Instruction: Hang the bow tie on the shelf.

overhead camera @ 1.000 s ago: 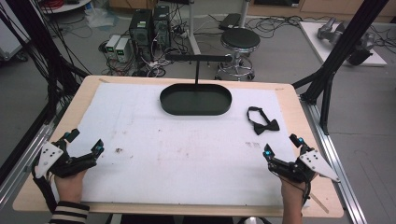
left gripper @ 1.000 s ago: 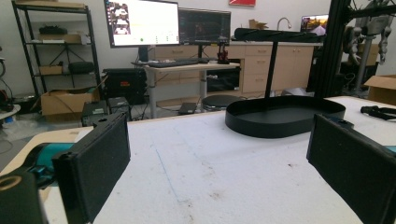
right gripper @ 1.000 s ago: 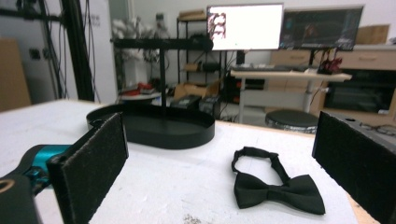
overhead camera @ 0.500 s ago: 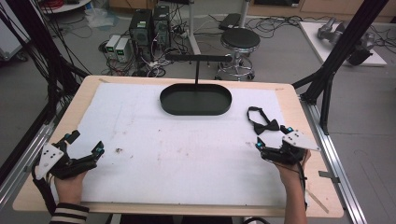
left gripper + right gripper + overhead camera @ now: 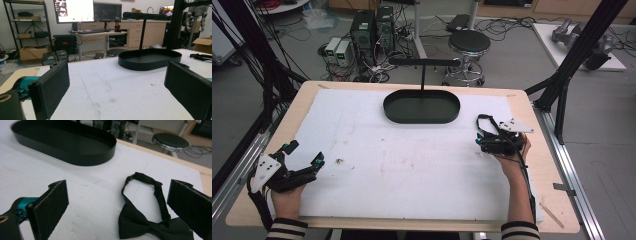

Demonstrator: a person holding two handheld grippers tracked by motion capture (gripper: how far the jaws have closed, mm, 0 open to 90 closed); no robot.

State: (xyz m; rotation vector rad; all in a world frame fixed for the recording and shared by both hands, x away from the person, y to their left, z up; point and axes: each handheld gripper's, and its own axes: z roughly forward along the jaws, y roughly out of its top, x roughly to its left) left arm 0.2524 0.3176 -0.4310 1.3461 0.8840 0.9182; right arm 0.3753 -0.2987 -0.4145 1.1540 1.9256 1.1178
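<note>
So far nothing has been picked up, and the work looks to be at its very start. Going left to right across the high view: the left tool [image 5: 302, 160] sits at about eight o'clock on the tabletop [image 5: 412, 165], near the front-left corner, with its jaws spread wide and nothing between them; its own camera shows bare white surface in the gap. It is well apart from everything else and seems idle.

At twelve o'clock stands the black oval tray [image 5: 422, 107], with a thin post and crossbar [image 5: 424, 62] rising from its far rim; the part of its floor seen from the right gripper view is bare.

Toward three o'clock lies the black bow tie [image 5: 150, 225], flat on the white surface with its strap looped out toward the tray. The right tool [image 5: 120, 207] hovers just over it, jaws spread, one pad on either side of the bow and not yet touching the fabric as far as can be told.

My judgement: the approach to the bow tie is made; closing on it, lifting it, and carrying it, probably to the tray or its bar, all remain.
</note>
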